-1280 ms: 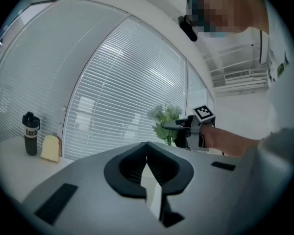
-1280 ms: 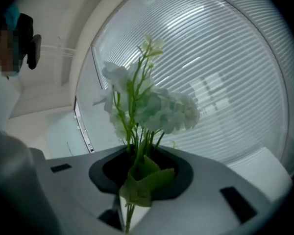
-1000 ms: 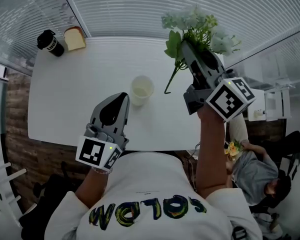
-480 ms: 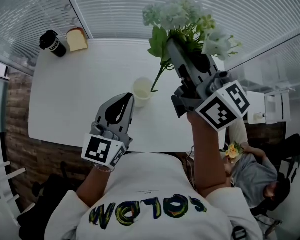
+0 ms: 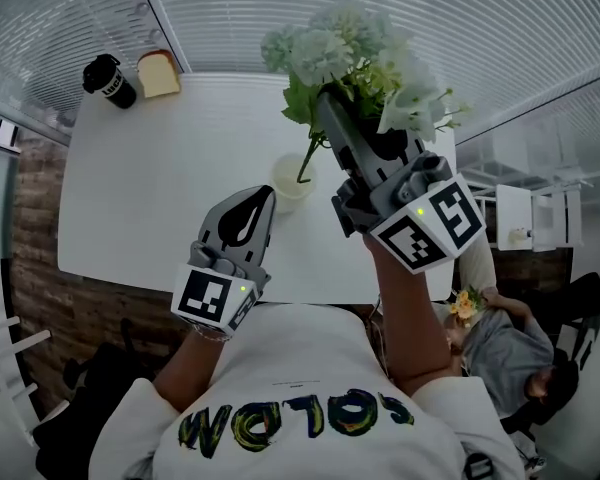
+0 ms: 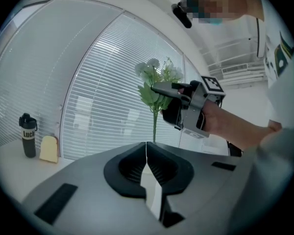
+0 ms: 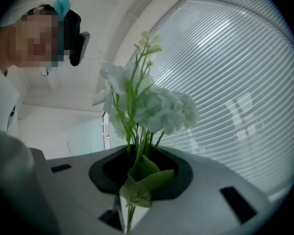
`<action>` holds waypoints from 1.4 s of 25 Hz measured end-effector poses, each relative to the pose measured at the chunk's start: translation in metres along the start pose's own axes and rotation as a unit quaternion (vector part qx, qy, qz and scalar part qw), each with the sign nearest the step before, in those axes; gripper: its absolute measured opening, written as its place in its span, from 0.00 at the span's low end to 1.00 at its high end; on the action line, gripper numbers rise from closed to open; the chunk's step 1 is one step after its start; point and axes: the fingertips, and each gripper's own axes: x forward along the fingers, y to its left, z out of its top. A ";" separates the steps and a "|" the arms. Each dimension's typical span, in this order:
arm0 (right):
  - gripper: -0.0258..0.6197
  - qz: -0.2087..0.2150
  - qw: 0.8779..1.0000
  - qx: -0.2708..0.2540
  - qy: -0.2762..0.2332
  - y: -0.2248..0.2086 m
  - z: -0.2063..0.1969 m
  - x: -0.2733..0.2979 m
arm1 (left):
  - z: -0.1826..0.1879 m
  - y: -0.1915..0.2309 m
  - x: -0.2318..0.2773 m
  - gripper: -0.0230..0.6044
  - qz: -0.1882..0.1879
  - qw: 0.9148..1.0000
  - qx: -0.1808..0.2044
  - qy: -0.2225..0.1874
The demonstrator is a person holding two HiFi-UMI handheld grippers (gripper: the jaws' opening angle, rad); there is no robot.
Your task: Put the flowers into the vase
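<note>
A bunch of white flowers (image 5: 352, 50) with green leaves is clamped by its stems in my right gripper (image 5: 327, 105), which is shut on them and held above the white table (image 5: 130, 198). One bare stem hangs down with its tip over the right rim of the cream vase (image 5: 288, 180). In the right gripper view the flowers (image 7: 149, 106) rise from between the jaws of the right gripper (image 7: 132, 190). My left gripper (image 5: 264, 197) hovers just in front of the vase, shut and empty. The left gripper view has the left gripper (image 6: 146, 148) shut, with the flowers (image 6: 159, 77) beyond.
A black lidded cup (image 5: 107, 79) and a slice of bread (image 5: 160, 72) stand at the table's far left corner. White blinds run behind the table. A seated person (image 5: 515, 353) and some yellow flowers (image 5: 467, 299) are off the table's right side.
My right gripper has carried the flowers left and a little up, bringing the hanging stem from right of the vase to over its rim. The left gripper has hardly moved.
</note>
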 end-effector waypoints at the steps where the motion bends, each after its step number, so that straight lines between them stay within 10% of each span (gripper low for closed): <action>1: 0.20 -0.002 1.000 -0.001 0.003 0.000 -0.005 0.000 | -0.002 0.001 -0.001 0.06 0.000 1.000 -0.001 0.001; 25: 0.21 -0.019 0.999 0.006 0.041 -0.011 -0.072 -0.005 | -0.016 0.008 0.006 0.06 0.008 1.000 0.006 0.021; 35: 0.23 -0.011 0.998 0.018 0.056 -0.009 -0.098 -0.007 | -0.026 0.006 0.027 0.25 -0.002 0.998 0.046 0.044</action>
